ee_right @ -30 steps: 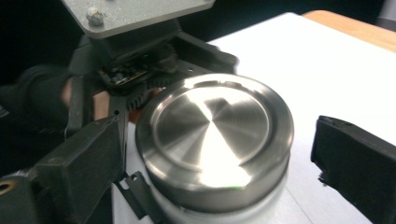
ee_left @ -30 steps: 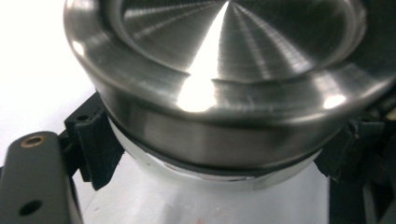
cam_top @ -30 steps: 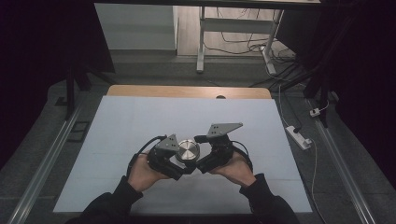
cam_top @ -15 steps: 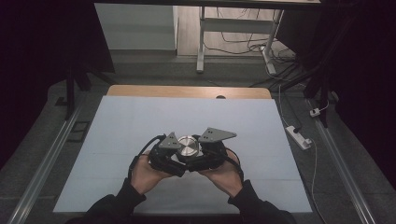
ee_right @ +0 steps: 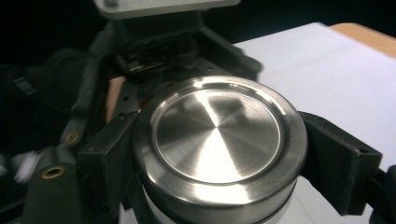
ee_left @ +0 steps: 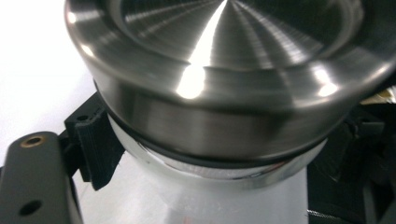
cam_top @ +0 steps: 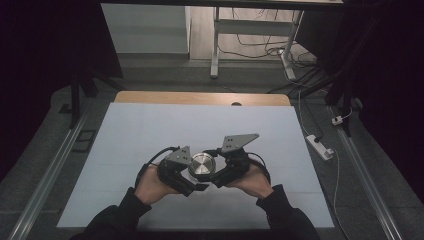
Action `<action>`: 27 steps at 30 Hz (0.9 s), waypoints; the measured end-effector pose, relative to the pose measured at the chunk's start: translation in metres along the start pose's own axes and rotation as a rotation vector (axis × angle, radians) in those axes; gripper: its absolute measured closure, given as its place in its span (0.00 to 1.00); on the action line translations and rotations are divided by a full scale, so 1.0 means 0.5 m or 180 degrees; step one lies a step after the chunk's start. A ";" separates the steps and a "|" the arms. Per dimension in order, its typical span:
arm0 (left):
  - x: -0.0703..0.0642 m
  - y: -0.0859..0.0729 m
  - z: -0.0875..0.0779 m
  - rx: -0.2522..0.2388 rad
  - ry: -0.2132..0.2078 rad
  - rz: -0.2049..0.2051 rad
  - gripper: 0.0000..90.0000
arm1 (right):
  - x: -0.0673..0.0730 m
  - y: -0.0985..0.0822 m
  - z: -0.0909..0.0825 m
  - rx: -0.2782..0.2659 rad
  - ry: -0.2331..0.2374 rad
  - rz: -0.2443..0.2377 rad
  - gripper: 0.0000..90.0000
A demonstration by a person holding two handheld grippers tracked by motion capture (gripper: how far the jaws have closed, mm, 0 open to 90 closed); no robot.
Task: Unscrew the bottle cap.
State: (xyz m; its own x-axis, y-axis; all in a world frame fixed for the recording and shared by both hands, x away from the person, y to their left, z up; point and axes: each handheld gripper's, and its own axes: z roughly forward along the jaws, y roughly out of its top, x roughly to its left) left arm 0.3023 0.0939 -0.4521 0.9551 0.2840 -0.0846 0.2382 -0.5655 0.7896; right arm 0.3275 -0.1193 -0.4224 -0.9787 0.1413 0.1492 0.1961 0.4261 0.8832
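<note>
Both forearms come in from the near edge in dark sleeves and angle inward, so the hands sit close together. The left gripper [cam_top: 192,175] is clamped tight, its hand [cam_top: 150,184] wrapped around the body from behind. The right gripper [cam_top: 214,172] faces it, jaws just closed in, its hand [cam_top: 252,181] cupped underneath.
</note>
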 end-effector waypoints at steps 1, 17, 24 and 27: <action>-0.001 -0.001 0.004 -0.0006 -0.0091 0.0055 0.18 | -0.002 -0.001 -0.002 0.0016 0.0077 -0.0040 0.19; 0.000 -0.001 0.003 -0.0063 0.0477 -0.0330 0.18 | 0.017 0.020 -0.014 0.0017 -0.0609 0.0153 0.02; -0.007 0.004 0.008 -0.0033 0.0673 -0.0426 0.18 | 0.040 0.020 0.012 -0.0051 -0.0987 0.0171 0.08; -0.013 0.008 0.010 -0.0020 0.0707 -0.0429 0.18 | 0.048 0.016 0.025 -0.0074 -0.1098 0.0164 0.16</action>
State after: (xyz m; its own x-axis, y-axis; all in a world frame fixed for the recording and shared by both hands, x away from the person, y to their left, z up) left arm 0.2979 0.0858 -0.4514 0.8524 0.5200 -0.0545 0.3590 -0.5063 0.7841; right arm 0.3066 -0.1013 -0.4172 -0.8884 0.4575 0.0382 0.2393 0.3906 0.8889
